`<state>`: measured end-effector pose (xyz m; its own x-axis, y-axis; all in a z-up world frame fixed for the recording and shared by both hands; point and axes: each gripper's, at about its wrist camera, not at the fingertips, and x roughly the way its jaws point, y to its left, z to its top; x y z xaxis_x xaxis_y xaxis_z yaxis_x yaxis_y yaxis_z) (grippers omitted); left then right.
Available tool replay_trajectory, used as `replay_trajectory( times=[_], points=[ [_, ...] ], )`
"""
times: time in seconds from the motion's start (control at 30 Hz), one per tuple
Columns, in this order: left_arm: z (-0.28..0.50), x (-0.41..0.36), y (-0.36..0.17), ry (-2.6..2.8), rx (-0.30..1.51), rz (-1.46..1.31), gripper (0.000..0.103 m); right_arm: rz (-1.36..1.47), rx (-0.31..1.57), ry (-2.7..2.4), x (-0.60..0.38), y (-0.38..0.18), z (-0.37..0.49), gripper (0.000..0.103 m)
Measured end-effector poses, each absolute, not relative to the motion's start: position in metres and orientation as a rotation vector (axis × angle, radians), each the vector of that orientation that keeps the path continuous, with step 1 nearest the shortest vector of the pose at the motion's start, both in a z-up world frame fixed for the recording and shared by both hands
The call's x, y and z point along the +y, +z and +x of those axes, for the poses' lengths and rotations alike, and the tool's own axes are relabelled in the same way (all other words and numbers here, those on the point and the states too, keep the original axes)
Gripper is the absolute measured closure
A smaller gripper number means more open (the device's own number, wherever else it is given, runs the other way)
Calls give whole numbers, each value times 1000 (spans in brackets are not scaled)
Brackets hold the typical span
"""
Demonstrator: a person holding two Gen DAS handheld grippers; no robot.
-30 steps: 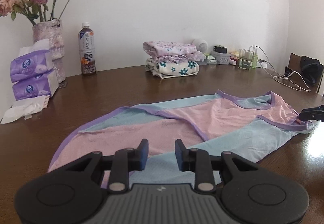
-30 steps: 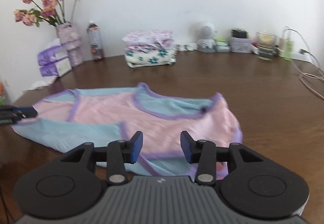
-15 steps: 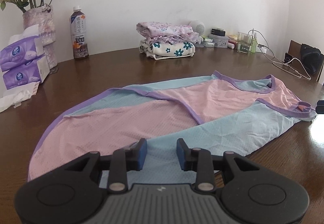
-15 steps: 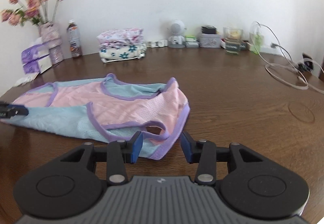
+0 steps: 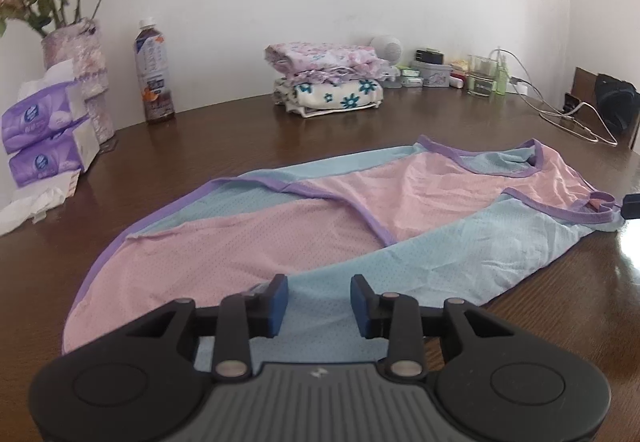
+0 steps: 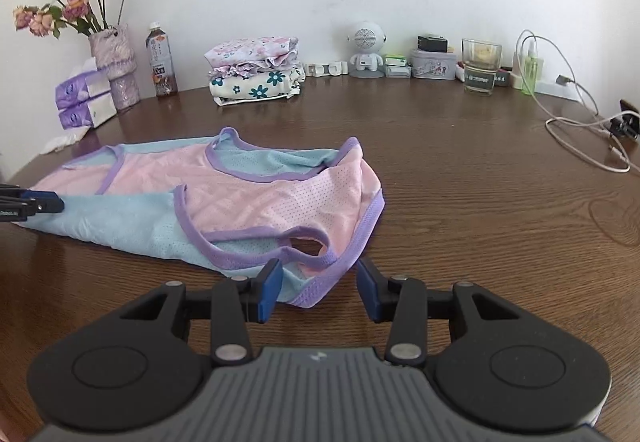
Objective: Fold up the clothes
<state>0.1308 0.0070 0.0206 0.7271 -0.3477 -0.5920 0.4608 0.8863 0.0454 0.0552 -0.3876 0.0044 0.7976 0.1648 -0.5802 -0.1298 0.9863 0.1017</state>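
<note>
A pink and light-blue mesh vest with purple trim [image 5: 340, 226] lies spread flat on the brown wooden table [image 5: 280, 138]. My left gripper [image 5: 319, 300] is open, its blue pads over the vest's blue hem edge, holding nothing. In the right wrist view the same vest [image 6: 248, 198] lies with its shoulder straps toward me. My right gripper [image 6: 318, 292] is open, its pads either side of the purple strap corner. The left gripper's tips [image 6: 36, 204] show at the far left, at the vest's hem.
A stack of folded floral clothes [image 6: 256, 74] sits at the back. A vase of roses [image 6: 114, 66], tissue packs [image 5: 44, 138] and a bottle [image 5: 154, 82] stand back left. A speaker [image 6: 366, 48], tins, a glass [image 6: 480, 66] and cables [image 6: 580, 138] are back right.
Both grippers have drawn back and lowered toward opposite ends of the vest. The right gripper now sits at the strap corner. Both stayed open and the vest has not moved.
</note>
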Motion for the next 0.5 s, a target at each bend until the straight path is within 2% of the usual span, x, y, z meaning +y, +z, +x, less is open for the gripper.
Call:
replay_trajectory(
  times=[0.17,0.23,0.33,0.4,0.5],
  points=[
    [117,-75,53,-714,525,319,70,63,605,181,-393,7,48,62],
    [112,-119,58,-838,514,375,71,59,609,200,-394,6,48,69],
    [107,-179,55,-984,523,451,74,67,617,230,-397,5,48,72],
    [104,-217,51,-1065,536,496,76,104,616,240,-403,3,48,78],
    [107,-252,39,-1114,598,506,76,183,605,249,-415,0,46,79]
  ],
)
